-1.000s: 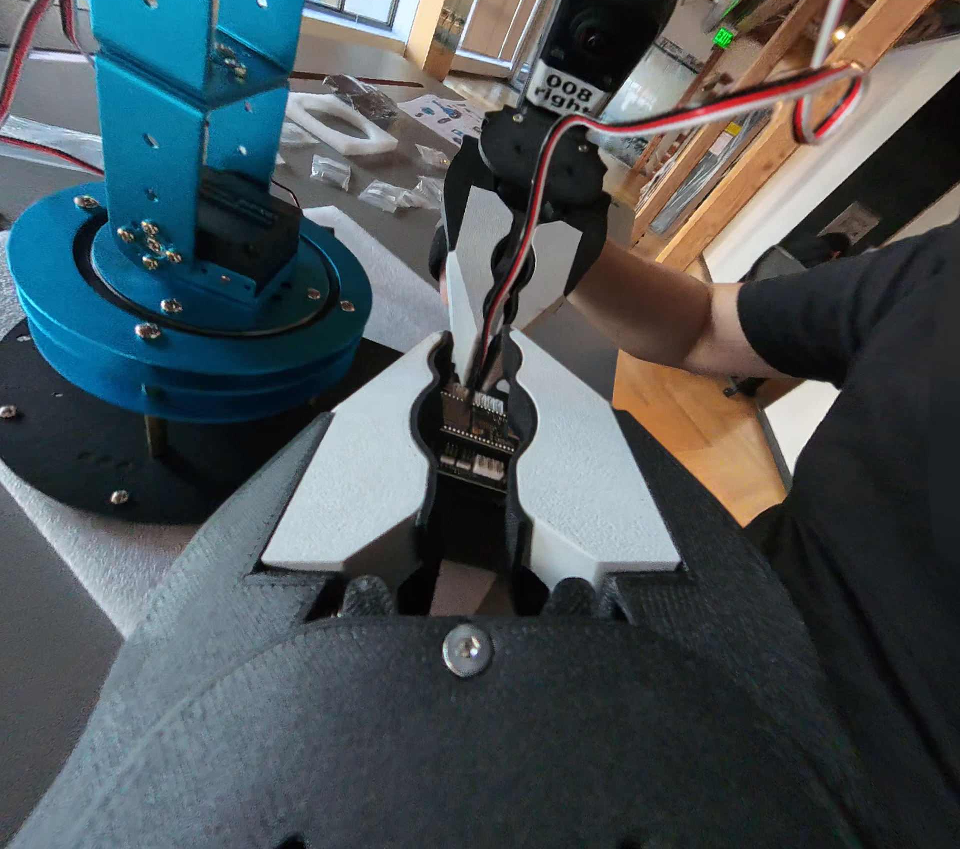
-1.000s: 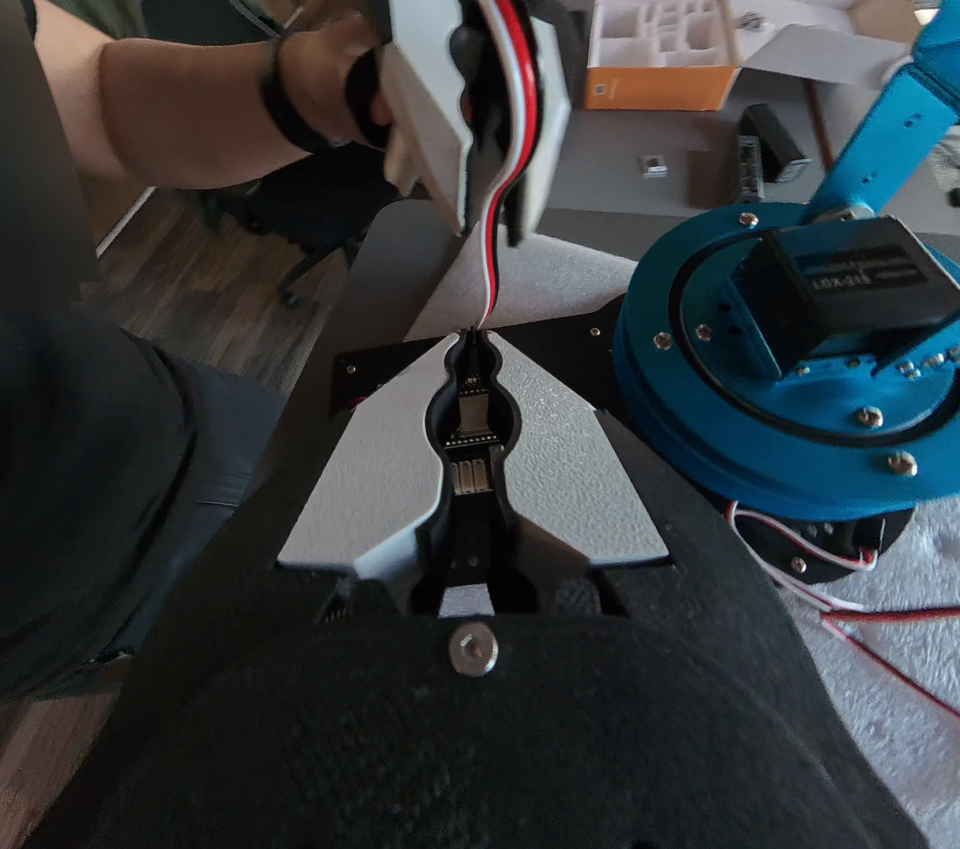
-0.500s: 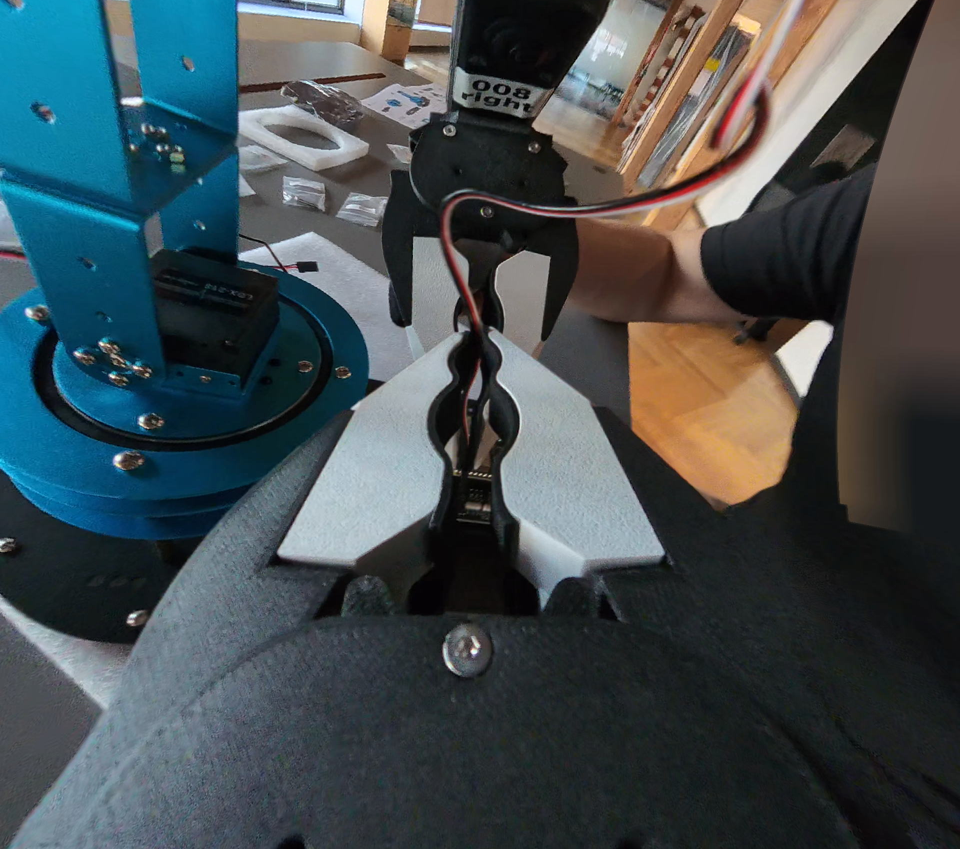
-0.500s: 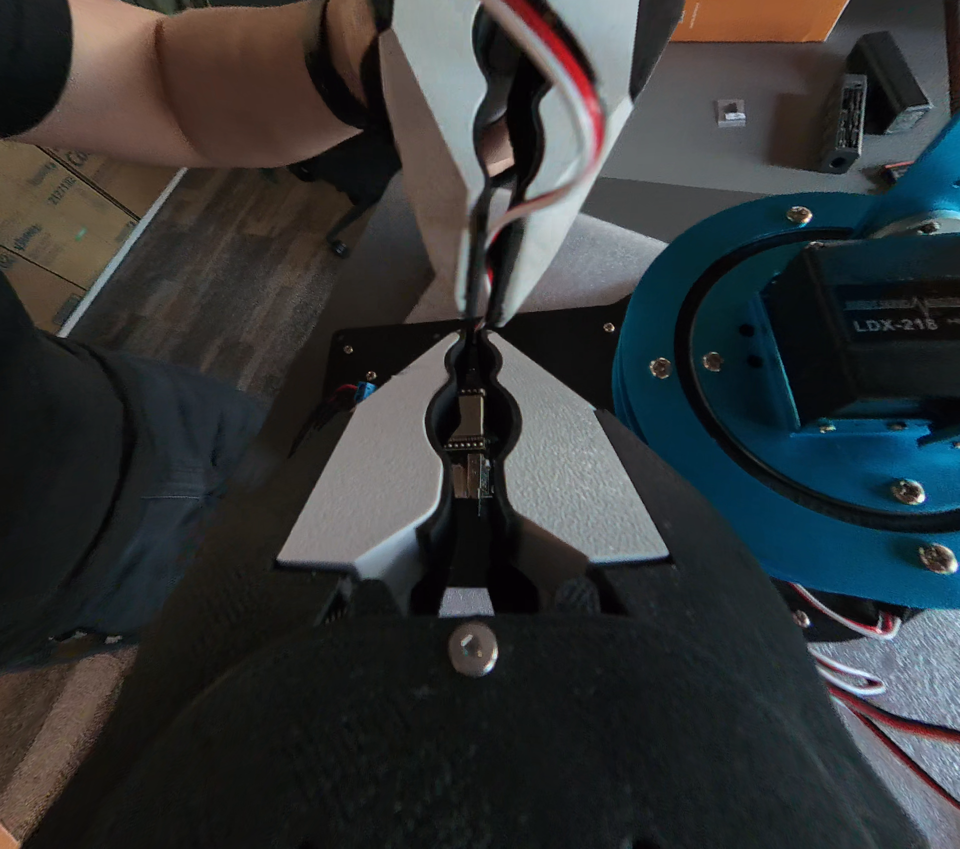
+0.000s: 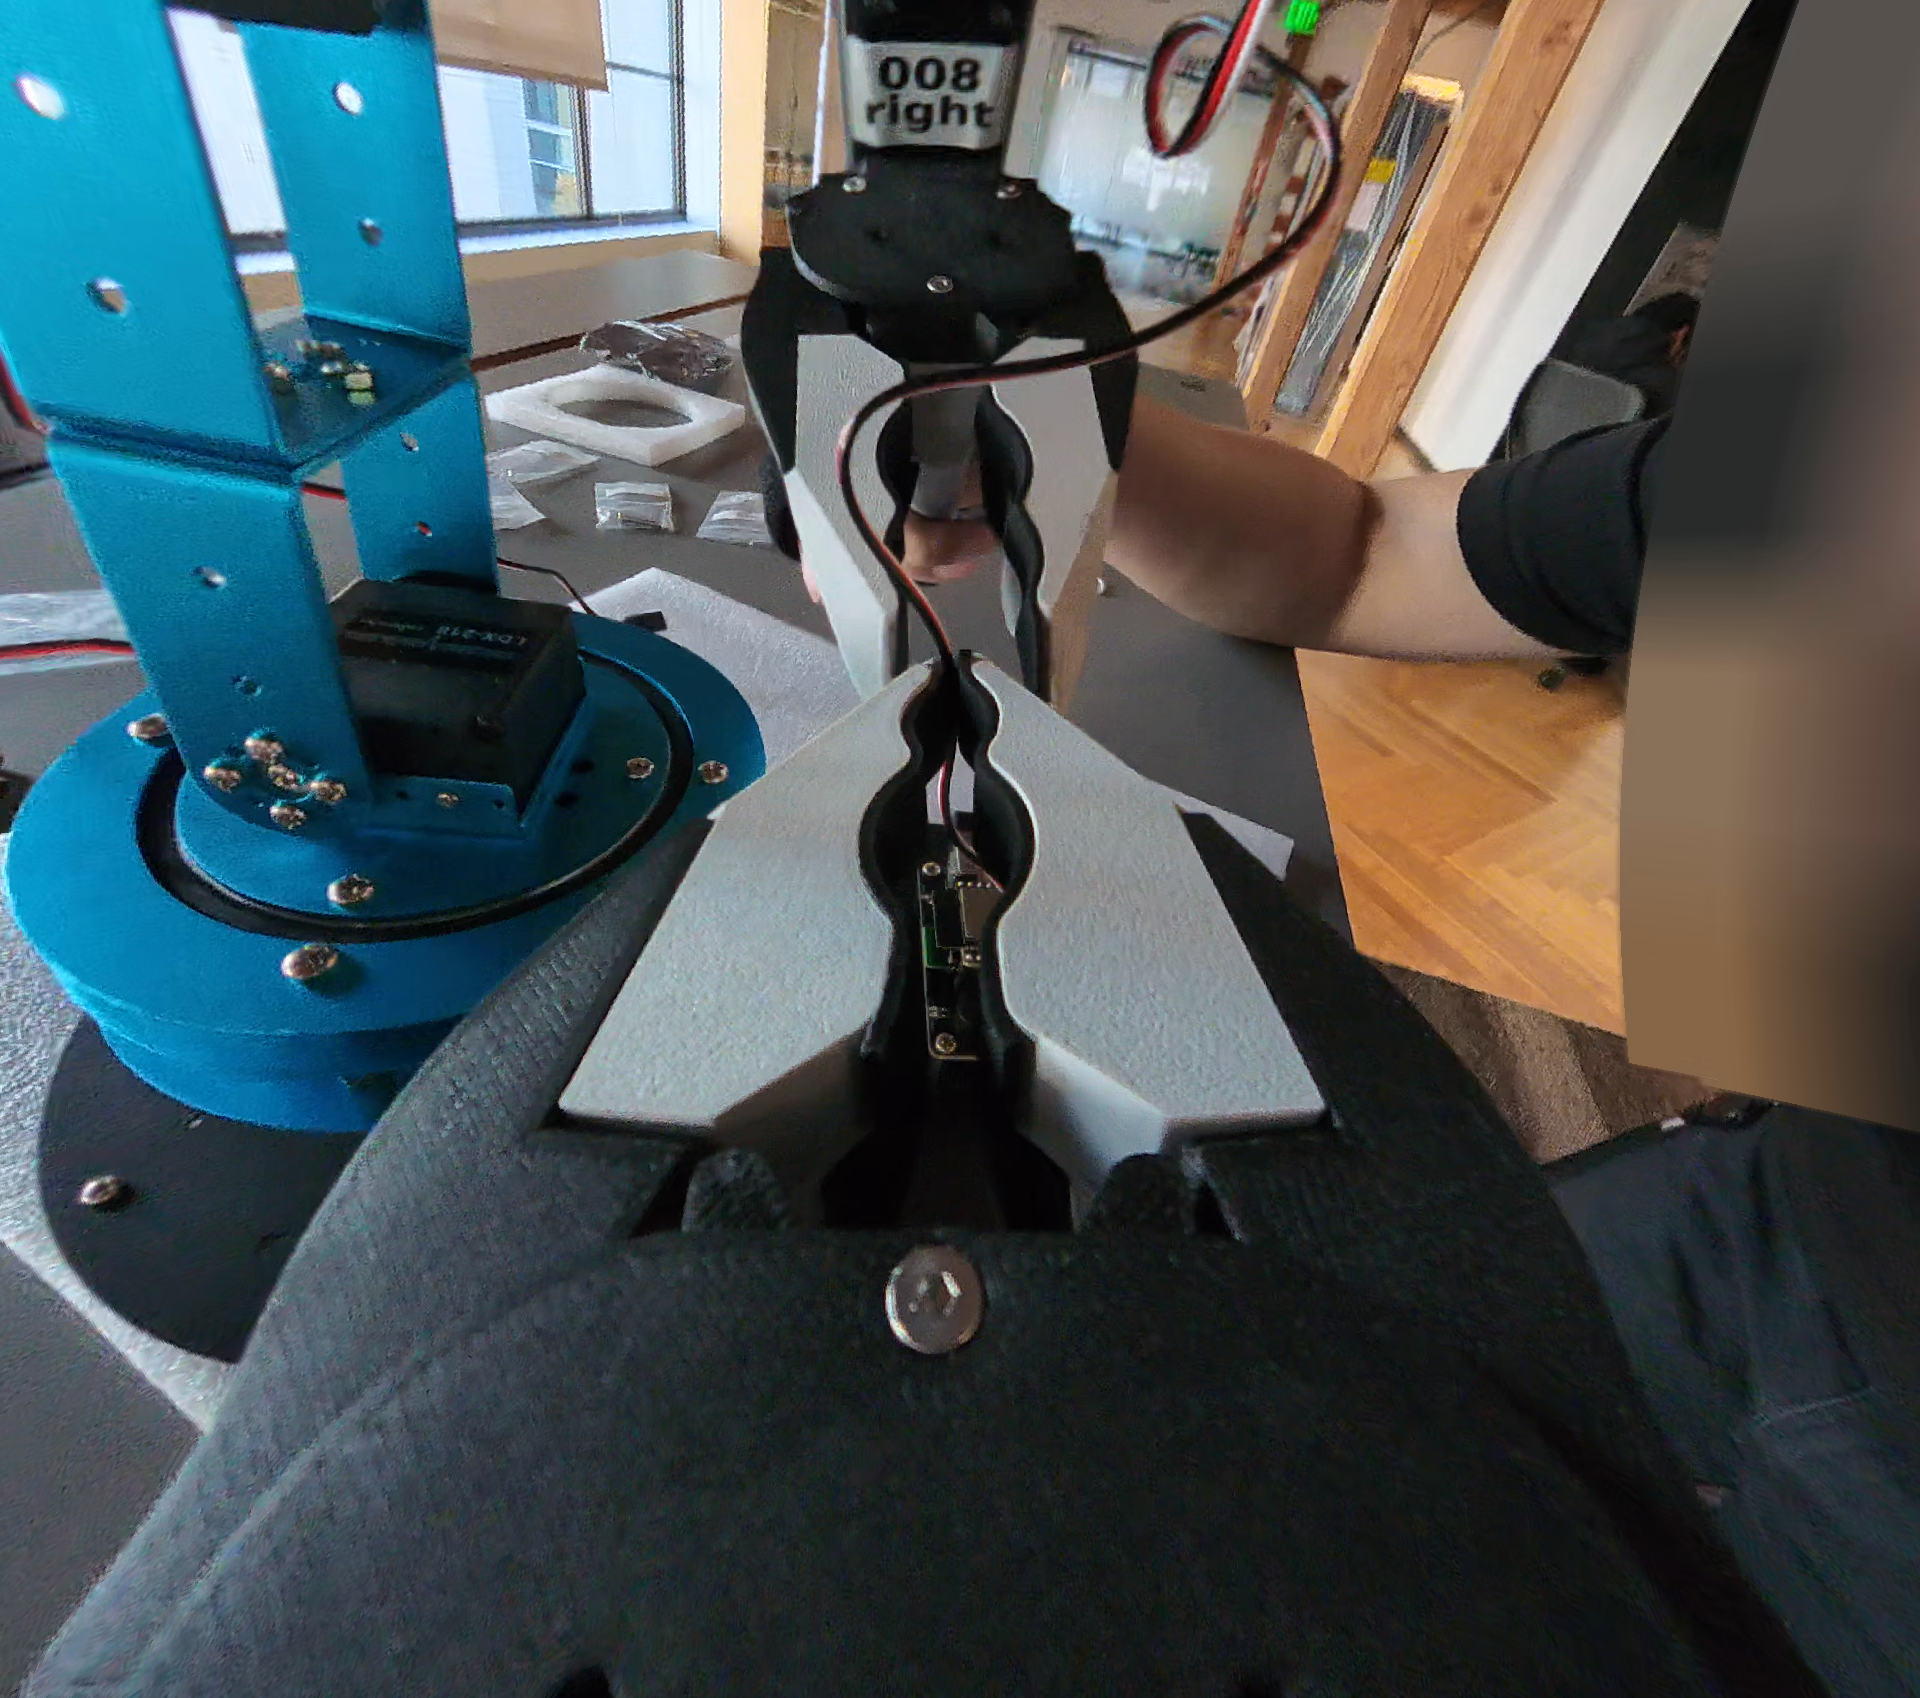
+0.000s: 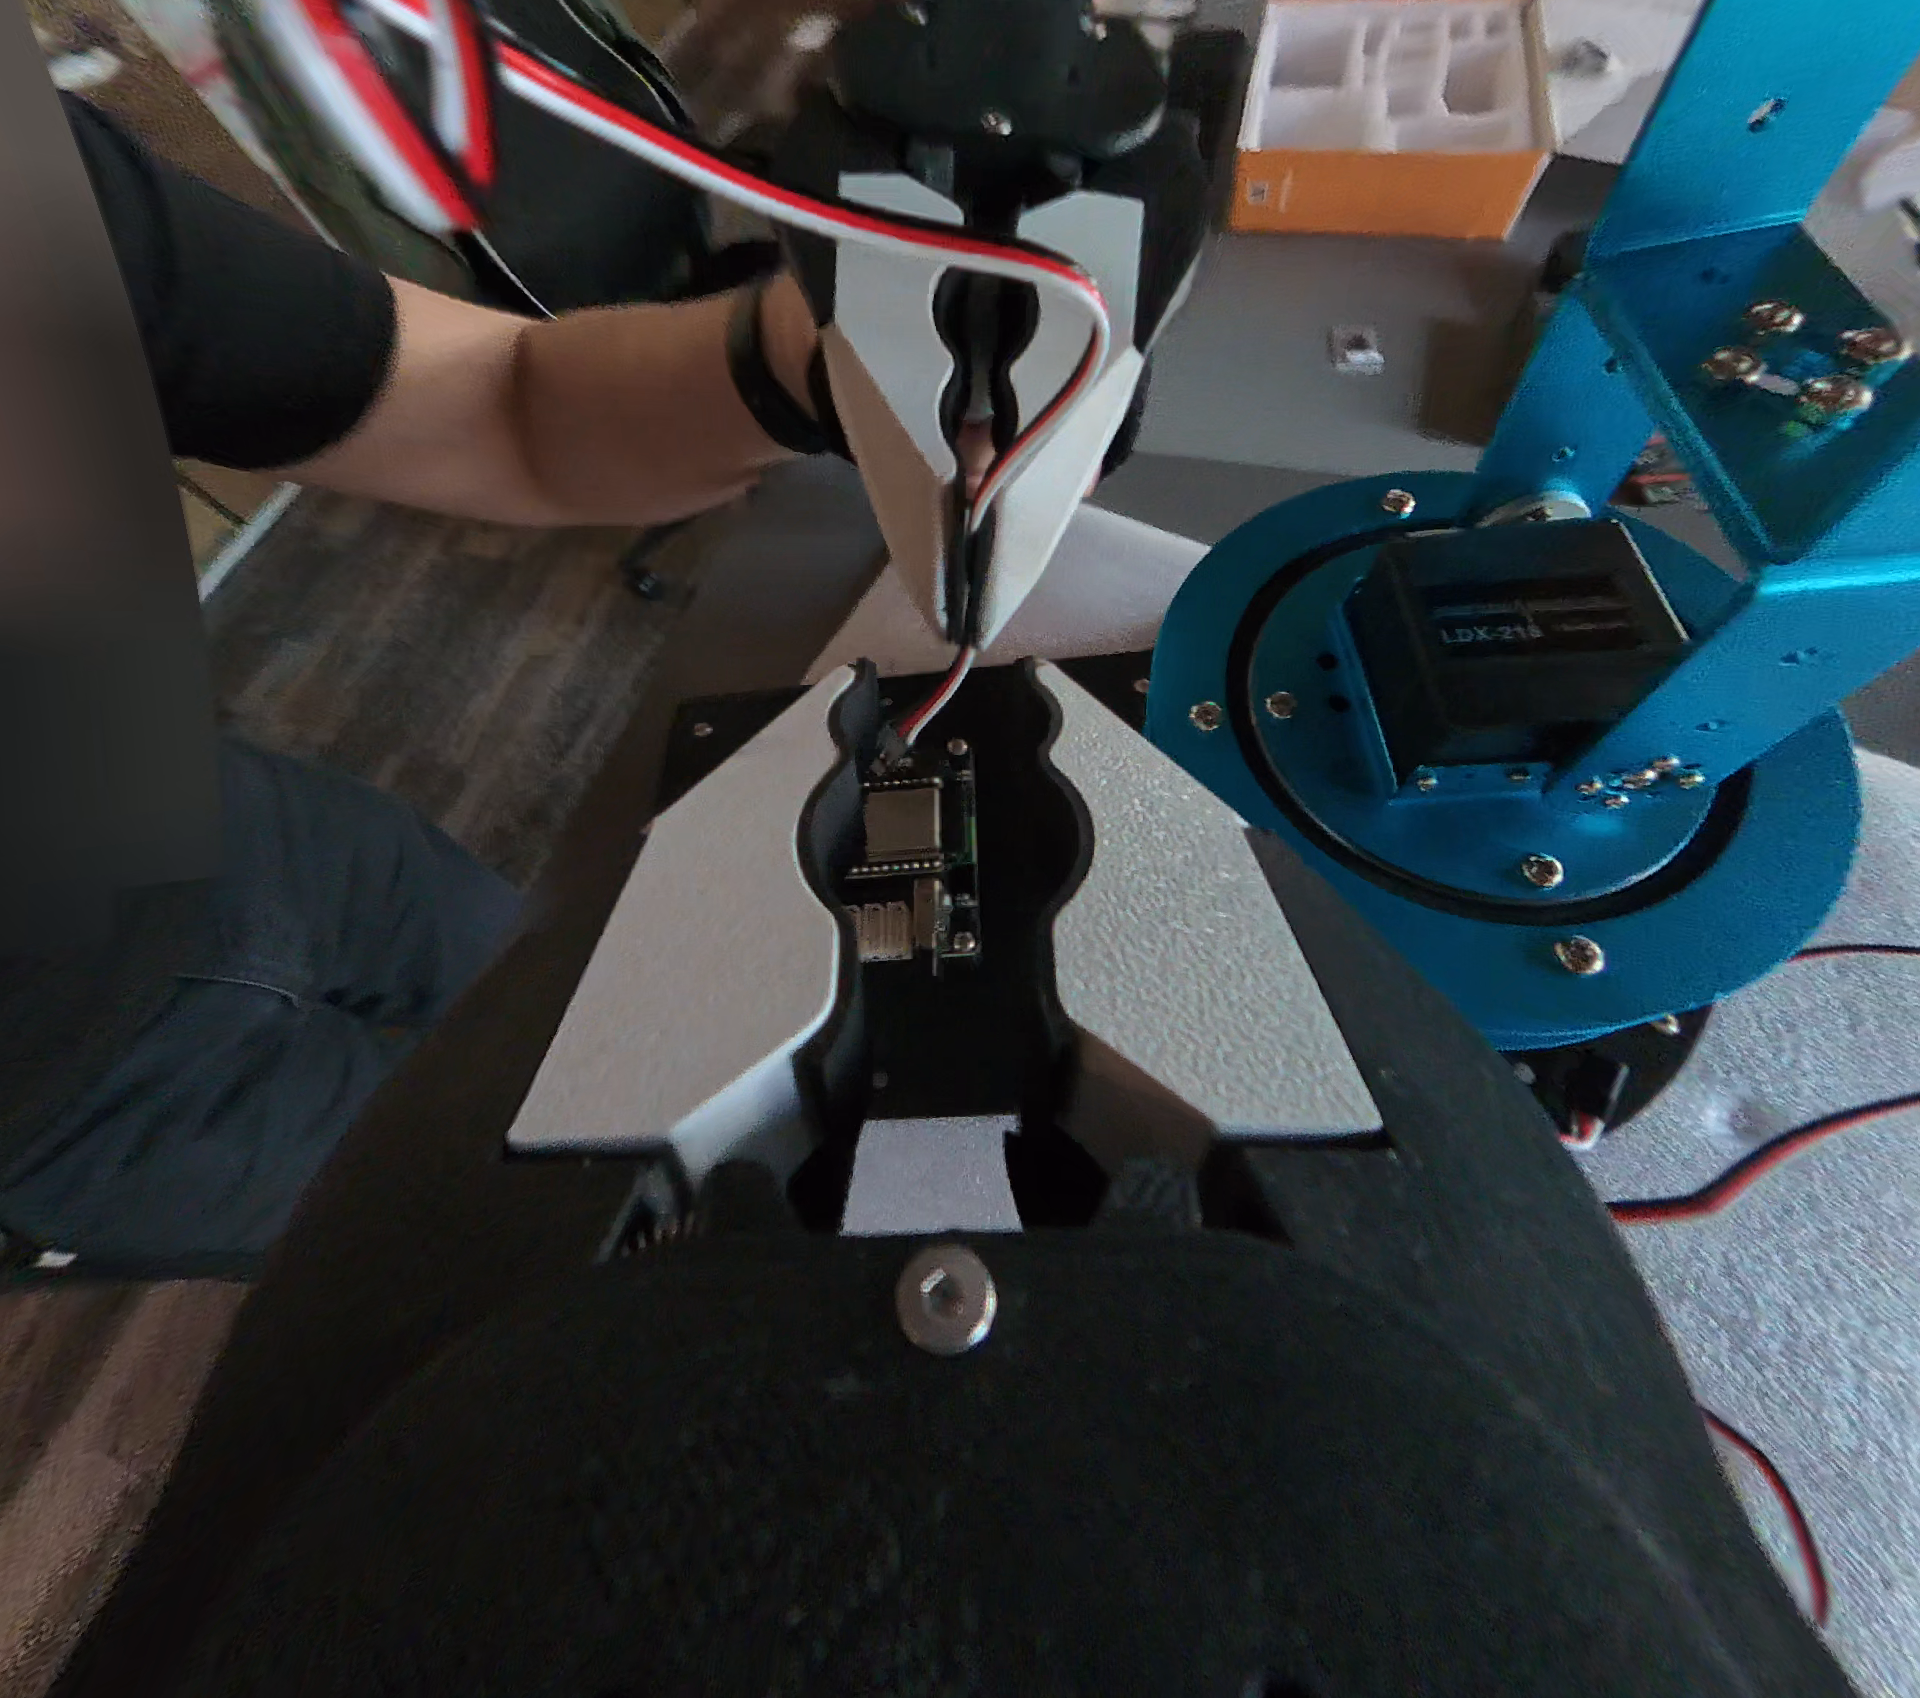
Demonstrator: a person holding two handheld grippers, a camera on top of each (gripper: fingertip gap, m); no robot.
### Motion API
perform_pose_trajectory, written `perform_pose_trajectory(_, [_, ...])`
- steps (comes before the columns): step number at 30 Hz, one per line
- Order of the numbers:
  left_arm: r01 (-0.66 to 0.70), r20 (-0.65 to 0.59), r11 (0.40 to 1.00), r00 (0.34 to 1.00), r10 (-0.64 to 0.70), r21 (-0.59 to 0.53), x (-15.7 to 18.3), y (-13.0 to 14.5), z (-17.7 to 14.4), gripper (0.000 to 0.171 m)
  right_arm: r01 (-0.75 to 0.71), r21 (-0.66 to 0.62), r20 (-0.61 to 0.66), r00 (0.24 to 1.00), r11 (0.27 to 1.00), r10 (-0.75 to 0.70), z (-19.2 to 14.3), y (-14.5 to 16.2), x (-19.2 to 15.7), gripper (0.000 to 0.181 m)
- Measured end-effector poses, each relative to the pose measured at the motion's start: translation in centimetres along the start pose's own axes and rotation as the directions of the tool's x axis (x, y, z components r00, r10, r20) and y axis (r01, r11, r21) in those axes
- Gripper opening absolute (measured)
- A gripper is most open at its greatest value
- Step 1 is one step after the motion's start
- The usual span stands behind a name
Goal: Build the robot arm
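My left gripper (image 5: 961, 680) is shut on a red, white and black servo cable (image 5: 883, 495); the right wrist view shows its white fingers (image 6: 1029, 526) pinching that cable (image 6: 831, 204) near its end. My right gripper (image 6: 948, 680) is open, its tips on either side of the cable's small plug (image 6: 885, 749). The plug rests at the top edge of a small circuit board (image 6: 920, 859) on a black plate. I cannot tell whether the plug is seated. The right gripper (image 5: 961, 609) faces me in the left wrist view, jaws apart, and the board (image 5: 951, 942) shows below my fingers.
A blue metal robot-arm base (image 5: 364, 921) with a black servo (image 5: 447, 692) stands beside the grippers; it also shows in the right wrist view (image 6: 1507, 869). An orange box with a white foam insert (image 6: 1382, 121), a foam frame (image 5: 613, 412) and small bags (image 5: 634, 505) lie farther off. Left and right tips are no more than a few centimetres apart.
My left gripper closed on the cable. My right gripper, shut on the cable's end before, has opened and let it go, and the plug end now sits at the circuit board.
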State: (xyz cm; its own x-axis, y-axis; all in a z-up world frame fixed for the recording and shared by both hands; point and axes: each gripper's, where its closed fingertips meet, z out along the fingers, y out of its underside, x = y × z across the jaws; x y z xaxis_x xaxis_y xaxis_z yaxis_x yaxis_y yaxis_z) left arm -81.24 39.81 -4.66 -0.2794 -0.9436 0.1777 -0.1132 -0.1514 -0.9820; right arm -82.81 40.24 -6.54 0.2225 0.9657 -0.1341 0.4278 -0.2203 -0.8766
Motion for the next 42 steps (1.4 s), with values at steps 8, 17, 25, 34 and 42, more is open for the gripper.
perform_pose_trajectory(8, [-0.084,0.013,0.993,0.996,0.083,0.083,0.5,-1.7,-1.7,0.0,0.064,0.387,-0.043,0.998,0.92,-0.052,-5.9,-2.2,1.0,0.0])
perform_pose_trajectory(17, [-0.092,0.006,0.989,0.996,0.092,0.115,0.6,-2.0,-2.4,0.0,-0.088,-0.16,-0.35,0.936,0.983,0.027,-7.4,12.1,4.5,0.01])
perform_pose_trajectory(25, [-0.093,0.016,0.988,0.996,0.092,0.124,0.4,-2.2,-2.7,0.0,-0.149,-0.435,-0.38,0.925,0.888,-0.031,-7.0,14.4,4.2,0.015])
perform_pose_trajectory(34, [-0.083,0.012,0.992,0.997,0.082,0.097,0.5,-1.7,-2.4,0.0,-0.158,-0.368,-0.395,0.918,0.916,0.0,-7.5,13.6,4.0,0.009])
perform_pose_trajectory(42, [-0.098,-0.034,0.995,0.995,0.099,0.034,1.1,-1.3,-1.7,0.0,0.013,0.082,-0.196,0.981,0.997,0.004,-4.6,2.4,-0.3,0.014])
